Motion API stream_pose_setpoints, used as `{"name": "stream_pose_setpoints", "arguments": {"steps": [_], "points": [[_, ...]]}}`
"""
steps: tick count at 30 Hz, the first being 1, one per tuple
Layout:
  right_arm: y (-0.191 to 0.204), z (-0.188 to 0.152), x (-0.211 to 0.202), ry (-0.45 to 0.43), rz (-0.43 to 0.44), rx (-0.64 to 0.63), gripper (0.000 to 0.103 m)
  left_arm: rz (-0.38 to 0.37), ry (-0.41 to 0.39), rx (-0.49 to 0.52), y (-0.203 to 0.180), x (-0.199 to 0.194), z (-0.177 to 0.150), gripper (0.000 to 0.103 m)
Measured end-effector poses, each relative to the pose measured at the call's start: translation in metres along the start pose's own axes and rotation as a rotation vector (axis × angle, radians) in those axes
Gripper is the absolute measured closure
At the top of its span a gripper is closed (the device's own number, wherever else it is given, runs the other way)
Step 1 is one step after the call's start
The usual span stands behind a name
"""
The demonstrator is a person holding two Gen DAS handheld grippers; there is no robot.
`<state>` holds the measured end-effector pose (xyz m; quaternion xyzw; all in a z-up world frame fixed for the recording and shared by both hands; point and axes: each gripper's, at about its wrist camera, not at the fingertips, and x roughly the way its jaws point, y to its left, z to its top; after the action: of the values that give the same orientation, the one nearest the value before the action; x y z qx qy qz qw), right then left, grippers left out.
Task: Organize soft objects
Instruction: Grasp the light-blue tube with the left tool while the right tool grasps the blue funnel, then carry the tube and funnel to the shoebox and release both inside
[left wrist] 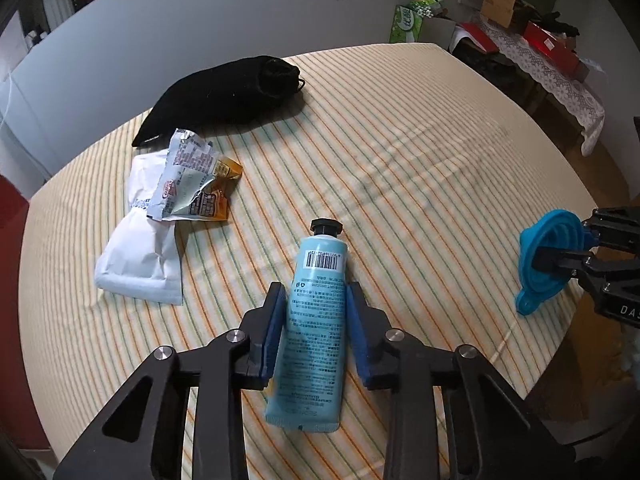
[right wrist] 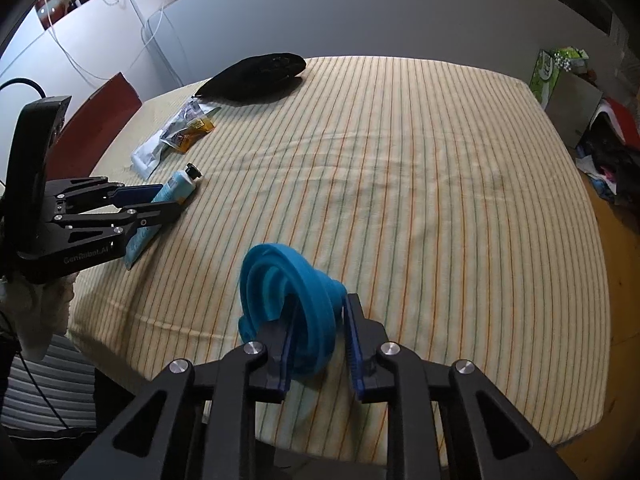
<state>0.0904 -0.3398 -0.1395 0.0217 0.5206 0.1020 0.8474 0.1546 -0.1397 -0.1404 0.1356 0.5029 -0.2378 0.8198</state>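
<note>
The tube (left wrist: 316, 320), pale blue with a black cap pointing toward twelve o'clock, lies on the striped tablecloth (left wrist: 420, 152) between the blue pads of my left tongs (left wrist: 316, 304), which flank its middle; the pads look close against its sides, but I cannot tell whether they are actually pressing it. My right tongs (right wrist: 318, 320) are clamped on the blue silicone funnel (right wrist: 288, 292), one finger inside the cone and one outside, held above the near edge of the cloth. The other soft things sit grouped at about ten o'clock from the tube: a white pouch (left wrist: 138, 256), a crinkled snack wrapper (left wrist: 192, 180) lying partly on it, and a black cloth bag (left wrist: 224, 96) farther back. To do this step well, I judge I should squeeze the tube only gently at its firmer middle so nothing oozes, lift it level, and set it just beside the pouch without disturbing the wrapper. The funnel could fold and slip, so I would keep that grip steady.
</note>
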Motion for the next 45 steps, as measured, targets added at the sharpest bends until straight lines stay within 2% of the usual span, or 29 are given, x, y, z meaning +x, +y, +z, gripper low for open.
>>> {"name": "stream_pose_setpoints", "arguments": {"steps": [4, 9, 19, 25, 32, 39, 45], "points": [[0.000, 0.001, 0.000, -0.004, 0.008, 0.005, 0.085, -0.008, -0.005, -0.004, 0.000, 0.001, 0.001, 0.075], [-0.004, 0.006, -0.005, -0.029, 0.022, 0.034, 0.092, -0.024, -0.015, -0.024, 0.003, -0.005, 0.001, 0.075], [-0.007, 0.016, -0.011, -0.060, 0.018, 0.051, 0.092, -0.035, -0.059, -0.077, 0.018, -0.023, 0.003, 0.075], [0.008, 0.035, -0.025, -0.100, 0.039, 0.029, 0.092, -0.033, -0.099, -0.108, 0.033, -0.043, 0.008, 0.075], [0.049, 0.078, -0.038, -0.164, 0.073, -0.054, 0.092, 0.000, -0.163, -0.149, 0.064, -0.078, 0.007, 0.075], [0.117, 0.137, -0.043, -0.225, 0.139, -0.173, 0.092, 0.063, -0.232, -0.219, 0.113, -0.123, -0.002, 0.075], [0.180, 0.180, -0.038, -0.240, 0.218, -0.257, 0.092, 0.132, -0.280, -0.307, 0.165, -0.159, -0.017, 0.075]]}}
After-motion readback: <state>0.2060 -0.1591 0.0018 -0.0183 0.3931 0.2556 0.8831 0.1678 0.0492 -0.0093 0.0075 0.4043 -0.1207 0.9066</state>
